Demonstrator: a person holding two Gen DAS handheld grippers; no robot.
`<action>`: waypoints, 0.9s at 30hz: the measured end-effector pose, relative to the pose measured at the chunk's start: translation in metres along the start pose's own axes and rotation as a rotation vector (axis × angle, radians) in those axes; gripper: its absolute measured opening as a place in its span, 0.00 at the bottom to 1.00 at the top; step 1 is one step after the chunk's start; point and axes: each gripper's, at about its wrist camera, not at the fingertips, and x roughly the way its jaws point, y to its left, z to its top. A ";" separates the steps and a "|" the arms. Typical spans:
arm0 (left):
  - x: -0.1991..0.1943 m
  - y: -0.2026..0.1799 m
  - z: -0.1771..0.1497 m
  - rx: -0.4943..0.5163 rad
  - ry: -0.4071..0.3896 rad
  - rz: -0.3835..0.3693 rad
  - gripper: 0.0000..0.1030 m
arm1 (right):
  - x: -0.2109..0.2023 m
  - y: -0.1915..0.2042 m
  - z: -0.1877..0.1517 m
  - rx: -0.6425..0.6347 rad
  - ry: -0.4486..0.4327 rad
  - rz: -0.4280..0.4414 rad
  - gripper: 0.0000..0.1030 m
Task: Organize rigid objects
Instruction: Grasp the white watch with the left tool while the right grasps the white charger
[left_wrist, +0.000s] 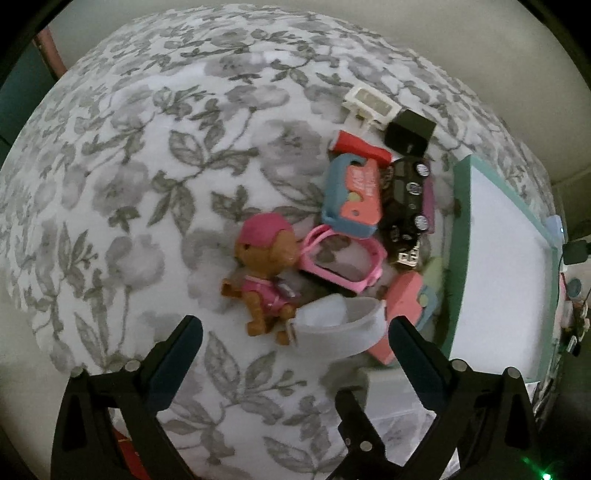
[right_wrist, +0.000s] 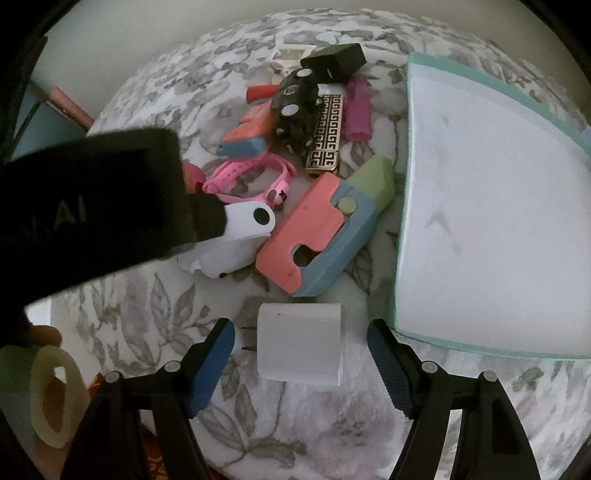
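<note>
The right gripper (right_wrist: 301, 360) pointed steeply down at a white charger (right_wrist: 300, 344) that lay on the flowered cloth (right_wrist: 155, 295) of the table, right between its jaws. The jaws stood fairly wide, and neither pad touched the charger yet; a gap showed on each side, a little bigger on the right. The two prongs of the charger pointed toward the left jaw. Just beyond the jaws lay a pink and blue toy (right_wrist: 317, 236), and to the right of them, near, stood the tray (right_wrist: 400, 236) with a teal rim and a white, bare floor. The left gripper (left_wrist: 295, 339) had its jaws wide and held nothing; a white band (left_wrist: 338, 326) lay between their tips and a toy dog (left_wrist: 264, 273) just beyond the left one. I judge that the step in hand was to take the charger and put it in the tray. To do it well, the right gripper should go lower until the pads are beside the flat body, not on the prongs, and should be centred so both pads meet the sides together. The plastic looked smooth and hard, so a firm, square grip would be needed, otherwise it may slip or turn. The lift should go straight up, away from the pink and blue toy.
</note>
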 end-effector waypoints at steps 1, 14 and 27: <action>0.001 -0.002 0.001 0.002 -0.001 -0.002 0.91 | 0.000 -0.002 0.001 0.004 0.001 0.001 0.74; 0.011 -0.017 0.000 0.047 0.001 -0.065 0.66 | 0.003 -0.010 -0.001 0.015 -0.008 -0.013 0.61; 0.017 -0.020 -0.003 0.081 0.033 -0.092 0.50 | -0.007 -0.014 -0.006 0.024 -0.008 -0.005 0.59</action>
